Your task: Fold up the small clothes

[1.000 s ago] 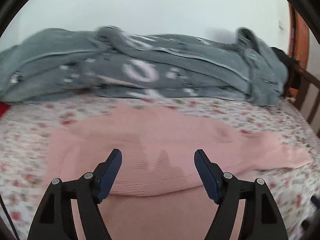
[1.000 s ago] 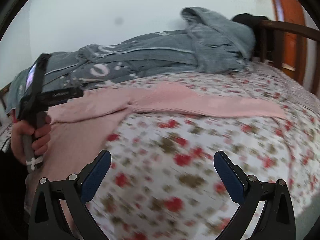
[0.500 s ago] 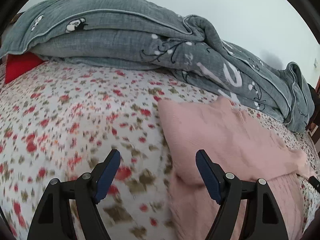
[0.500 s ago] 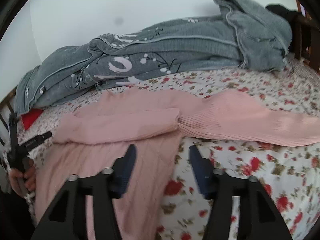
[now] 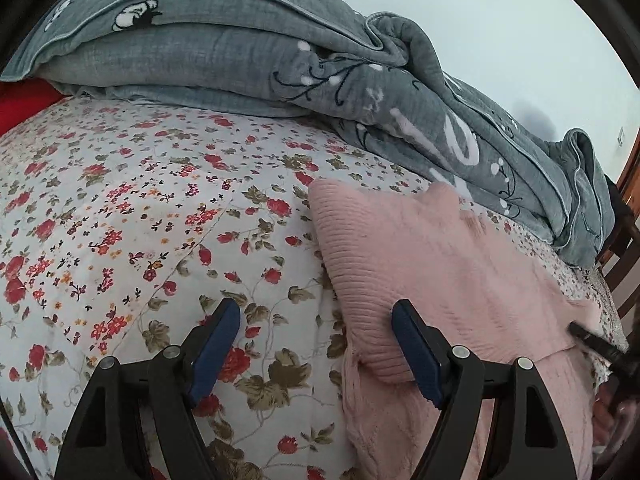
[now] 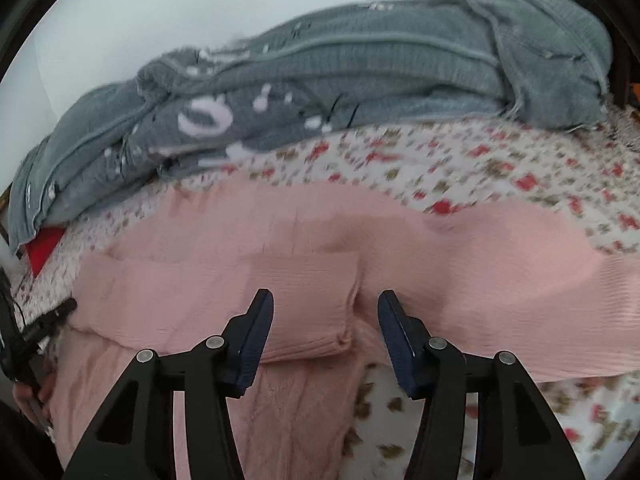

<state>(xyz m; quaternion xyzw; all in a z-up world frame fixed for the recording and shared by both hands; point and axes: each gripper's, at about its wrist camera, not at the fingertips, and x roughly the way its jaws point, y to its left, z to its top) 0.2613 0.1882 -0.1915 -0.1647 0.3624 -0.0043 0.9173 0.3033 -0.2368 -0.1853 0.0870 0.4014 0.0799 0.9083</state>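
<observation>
A pink knit sweater [image 6: 224, 280] lies flat on the floral bedsheet [image 6: 500, 168]. One sleeve [image 6: 248, 300] is folded across the body, its cuff near the middle; the other sleeve [image 6: 540, 276] stretches out to the right. My right gripper [image 6: 324, 336] is open and empty, just above the folded sleeve's cuff end. In the left wrist view the sweater [image 5: 440, 272] lies to the right. My left gripper [image 5: 316, 348] is open and empty, over the bedsheet [image 5: 140, 220] at the sweater's left edge. The right gripper's tip [image 5: 592, 340] shows at the far right.
A bunched grey blanket [image 5: 280, 60] lies along the far side of the bed against a pale wall, also in the right wrist view [image 6: 360, 68]. A red item [image 6: 40, 248] sits at the left edge. A wooden bed frame [image 5: 624, 248] stands at the right.
My left gripper swung left from over the sweater's middle to its left edge. My right gripper moved left onto the sweater, and its jaws narrowed but stayed open.
</observation>
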